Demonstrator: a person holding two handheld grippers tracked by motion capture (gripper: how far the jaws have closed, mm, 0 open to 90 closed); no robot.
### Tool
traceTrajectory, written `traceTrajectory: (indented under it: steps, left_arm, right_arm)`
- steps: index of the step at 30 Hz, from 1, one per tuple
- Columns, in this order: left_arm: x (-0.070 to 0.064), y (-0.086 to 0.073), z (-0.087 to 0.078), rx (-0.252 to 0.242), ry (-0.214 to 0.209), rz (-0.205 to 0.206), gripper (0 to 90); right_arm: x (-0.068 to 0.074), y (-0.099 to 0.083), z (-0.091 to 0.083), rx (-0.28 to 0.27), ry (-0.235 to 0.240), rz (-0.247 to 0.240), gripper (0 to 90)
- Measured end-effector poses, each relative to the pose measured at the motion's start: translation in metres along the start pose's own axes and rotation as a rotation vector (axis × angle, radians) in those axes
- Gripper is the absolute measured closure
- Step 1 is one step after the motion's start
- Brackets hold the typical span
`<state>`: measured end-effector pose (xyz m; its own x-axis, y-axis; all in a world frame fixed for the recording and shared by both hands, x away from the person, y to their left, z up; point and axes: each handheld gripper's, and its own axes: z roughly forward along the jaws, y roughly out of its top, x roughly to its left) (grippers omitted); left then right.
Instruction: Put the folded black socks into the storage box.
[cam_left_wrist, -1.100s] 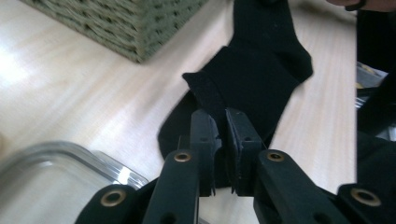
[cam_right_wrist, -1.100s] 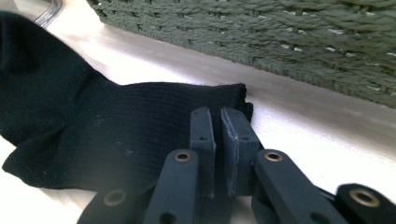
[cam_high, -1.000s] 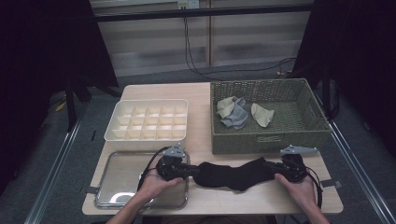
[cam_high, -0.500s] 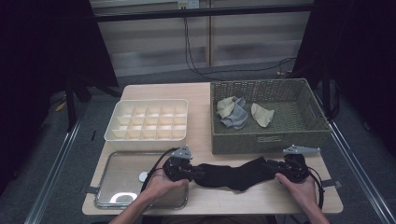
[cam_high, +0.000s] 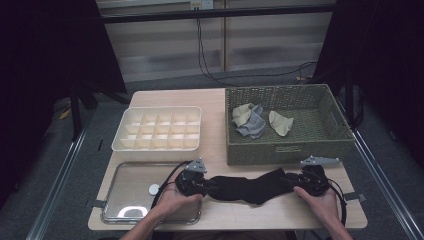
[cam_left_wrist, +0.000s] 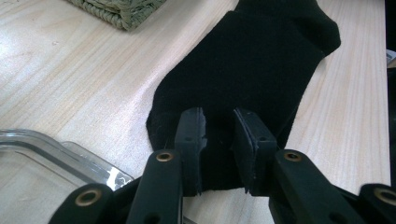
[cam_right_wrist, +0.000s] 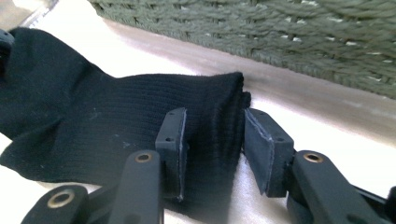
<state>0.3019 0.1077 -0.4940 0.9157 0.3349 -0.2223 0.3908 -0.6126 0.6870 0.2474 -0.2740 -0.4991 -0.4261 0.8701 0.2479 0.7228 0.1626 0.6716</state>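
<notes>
We count one black sock (cam_high: 250, 186) on the table (cam_high: 215, 110), stretched flat along the near edge between our two grippers. One white divider tray (cam_high: 159, 127) sits back left, with a grid of compartments we can't count reliably. One clear tray (cam_high: 130, 192) sits front left with a small white disc (cam_high: 154, 189) in it. One green wicker basket (cam_high: 287, 145) sits back right and holds three cloth pieces: two beige (cam_high: 242, 114), one grey (cam_high: 253, 126).

Left gripper (cam_high: 196, 184) is at the sock's left end. In the left gripper view its jaws are part open with the sock's edge (cam_left_wrist: 243, 84) lying between them; pads (cam_left_wrist: 191, 135) sit on the fabric, but we can't tell if they pinch it.

Right gripper (cam_high: 311, 181) is at the sock's right end. In the right gripper view the jaws stand part open and straddle the ribbed cuff (cam_right_wrist: 205, 121), with a clear gap to the right pad (cam_right_wrist: 261, 144); no clamp on the fabric.

The basket's front carries a small label (cam_high: 288, 148), too small for us to read.
</notes>
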Motion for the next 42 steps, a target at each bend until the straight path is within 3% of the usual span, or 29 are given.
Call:
traceTrajectory:
  steps: [7, 13, 15, 24, 33, 42]
  left_arm:
    - [0.0, -0.002, 0.0, -0.011, -0.013, -0.017, 69.2]
    - [0.0, -0.003, 0.001, -0.025, -0.014, -0.019, 68.4]
    - [0.0, -0.003, 0.001, -0.024, -0.014, -0.018, 68.4]
    - [-0.001, -0.003, 0.001, -0.023, -0.003, -0.019, 68.4]
    - [-0.003, -0.002, 0.002, -0.019, 0.009, -0.003, 67.8]
    - [-0.006, -0.002, 0.003, -0.011, 0.011, 0.006, 67.4]
  right_arm:
    - [-0.002, -0.001, 0.003, -0.014, 0.034, 0.004, 62.4]
    - [-0.001, -0.005, 0.006, -0.064, 0.031, -0.029, 66.6]
    - [-0.001, -0.005, 0.005, -0.052, 0.031, -0.01, 69.5]
    - [0.004, 0.0, 0.007, -0.021, 0.02, -0.023, 80.7]
    - [0.005, 0.001, 0.003, -0.028, 0.024, -0.022, 82.5]
    - [0.002, 0.004, -0.007, -0.083, 0.051, 0.028, 82.6]
